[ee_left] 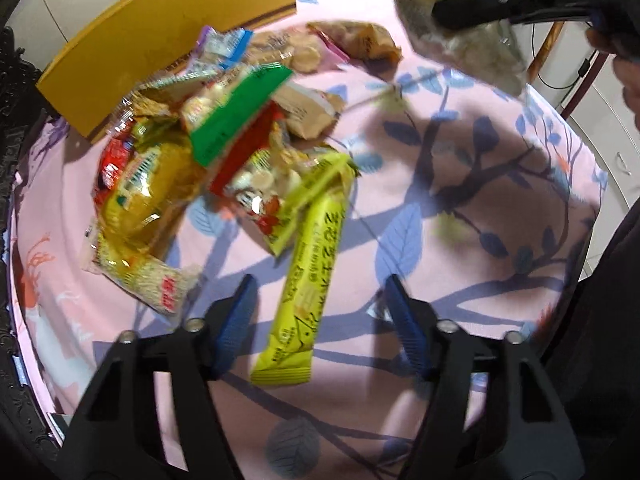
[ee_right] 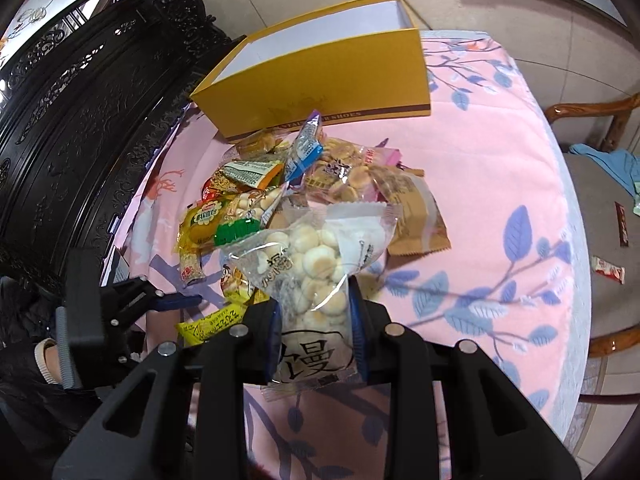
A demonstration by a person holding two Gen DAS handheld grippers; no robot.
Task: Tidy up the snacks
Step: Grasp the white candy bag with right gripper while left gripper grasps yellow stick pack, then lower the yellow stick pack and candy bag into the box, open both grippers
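Note:
A pile of snack packets lies on the pink floral tablecloth, in front of an open yellow box. My left gripper is open low over the cloth, with a long yellow-green snack bar lying between its fingers. My right gripper is shut on a clear bag of small round biscuits and holds it above the pile. In the left wrist view the right gripper shows at top right with that bag. The yellow box stands behind the pile.
A dark carved cabinet stands left of the table. A wooden chair at the right holds blue cloth and two small packets. The table edge curves along the right side.

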